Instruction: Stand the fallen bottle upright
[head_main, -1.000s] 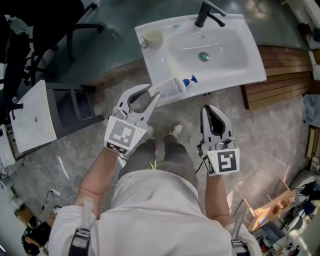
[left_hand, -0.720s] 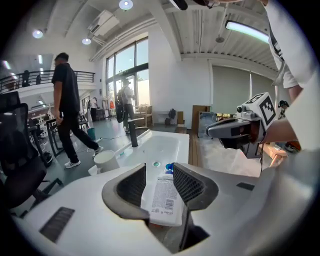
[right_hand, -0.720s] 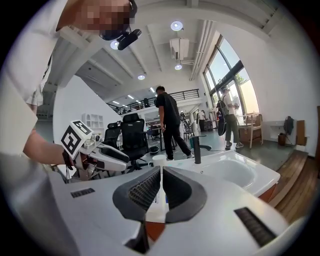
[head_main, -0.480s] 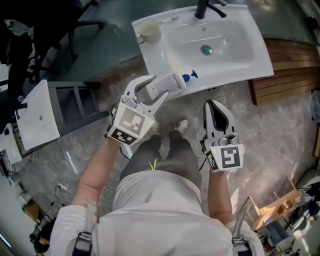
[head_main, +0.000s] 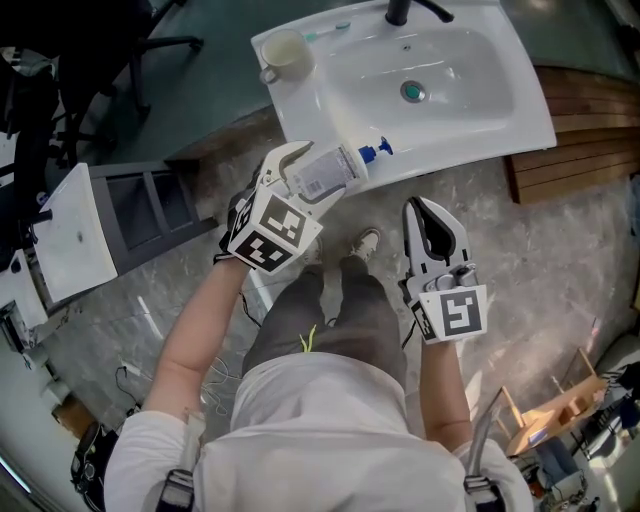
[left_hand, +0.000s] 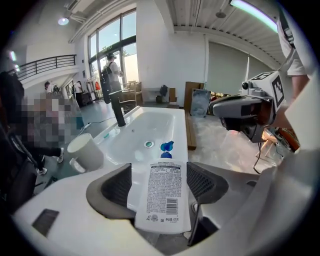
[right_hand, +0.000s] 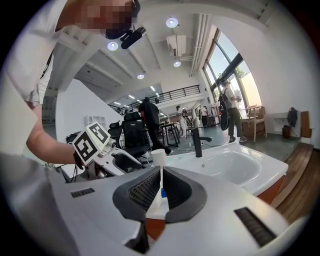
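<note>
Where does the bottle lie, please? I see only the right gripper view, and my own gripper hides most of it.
Observer: The bottle lies on its side on the front rim of the sink, with its blue cap toward the basin.
Operator: Thank you. What is closest to it?
Observer: The left gripper. Its jaws have just been opening and stand apart on either side of the bottle's base.
Operator: Which face is up?
Observer: The printed label with the barcode, as the left gripper view shows.
</note>
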